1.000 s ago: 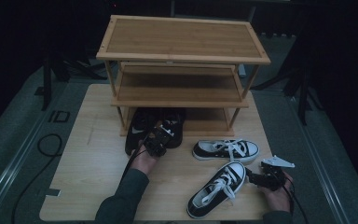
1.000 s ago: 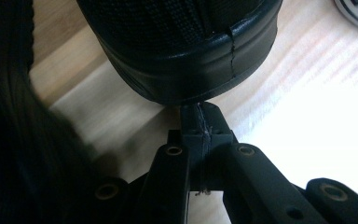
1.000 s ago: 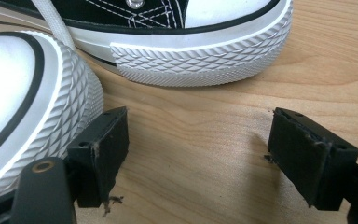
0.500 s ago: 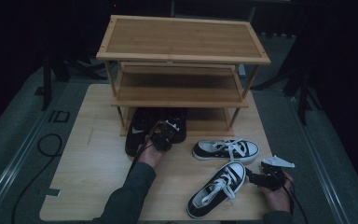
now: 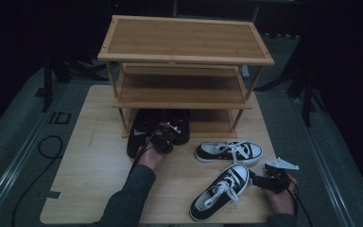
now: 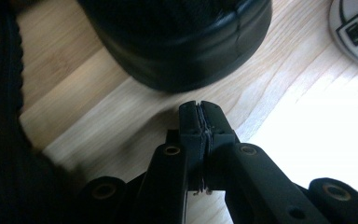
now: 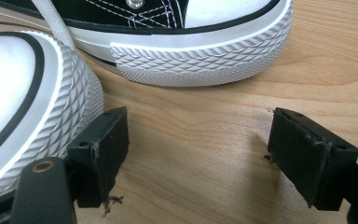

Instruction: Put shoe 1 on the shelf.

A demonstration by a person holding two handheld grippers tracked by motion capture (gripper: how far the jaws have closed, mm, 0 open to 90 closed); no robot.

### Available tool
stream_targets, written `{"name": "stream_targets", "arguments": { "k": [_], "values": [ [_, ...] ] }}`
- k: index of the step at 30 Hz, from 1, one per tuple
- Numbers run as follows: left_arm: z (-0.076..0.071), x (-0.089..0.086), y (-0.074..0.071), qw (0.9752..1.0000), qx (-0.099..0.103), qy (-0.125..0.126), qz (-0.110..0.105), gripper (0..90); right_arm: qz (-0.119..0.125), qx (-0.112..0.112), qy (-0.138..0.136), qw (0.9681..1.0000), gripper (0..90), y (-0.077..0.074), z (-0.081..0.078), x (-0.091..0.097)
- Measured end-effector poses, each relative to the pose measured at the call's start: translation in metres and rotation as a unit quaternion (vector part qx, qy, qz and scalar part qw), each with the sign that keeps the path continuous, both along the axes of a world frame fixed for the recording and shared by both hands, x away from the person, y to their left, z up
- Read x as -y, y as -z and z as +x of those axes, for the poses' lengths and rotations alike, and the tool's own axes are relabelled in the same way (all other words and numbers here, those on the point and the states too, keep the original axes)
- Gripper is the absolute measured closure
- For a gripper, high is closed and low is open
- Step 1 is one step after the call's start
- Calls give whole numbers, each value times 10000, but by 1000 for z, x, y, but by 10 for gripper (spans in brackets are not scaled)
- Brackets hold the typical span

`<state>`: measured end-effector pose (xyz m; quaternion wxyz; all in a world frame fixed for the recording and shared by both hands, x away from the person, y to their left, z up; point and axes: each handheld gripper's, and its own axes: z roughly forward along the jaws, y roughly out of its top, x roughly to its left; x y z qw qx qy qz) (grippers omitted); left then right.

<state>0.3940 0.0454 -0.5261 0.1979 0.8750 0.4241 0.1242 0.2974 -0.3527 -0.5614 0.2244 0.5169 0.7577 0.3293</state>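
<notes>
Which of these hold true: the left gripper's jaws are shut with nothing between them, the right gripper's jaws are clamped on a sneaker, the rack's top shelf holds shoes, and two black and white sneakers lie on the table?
1. The left gripper has its jaws shut on nothing: true.
2. The right gripper is clamped on a sneaker: false; its jaws stand open over bare wood, the left one beside the nearer sneaker.
3. The rack's top shelf holds shoes: false; it is bare, and the black shoes sit at the bottom.
4. Two black and white sneakers lie on the table: true; the farther sneaker lies sideways.
</notes>
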Motion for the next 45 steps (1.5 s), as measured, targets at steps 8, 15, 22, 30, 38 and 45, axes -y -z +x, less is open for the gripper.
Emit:
{"name": "stream_targets", "arguments": {
  "k": [8,15,22,30,38,45],
  "values": [
    [-11,-13,-2,9999,13,105,14,868,0,1,-1,10000,202,0,0,0],
    [-23,-26,-6,9999,60,148,-35,865,-2,2,-3,10000,202,0,0,0],
    [-34,-40,-6,9999,83,109,-75,872,-1,2,-2,10000,202,0,0,0],
    [-49,-58,1,10000,44,15,-78,871,-2,2,-2,10000,202,0,0,0],
    [-64,-80,1,9998,103,-163,-47,882,-3,3,-3,10000,202,0,0,0],
    [-76,-101,-1,9994,123,-329,13,878,0,1,0,10000,202,0,0,0]
  ]
}}
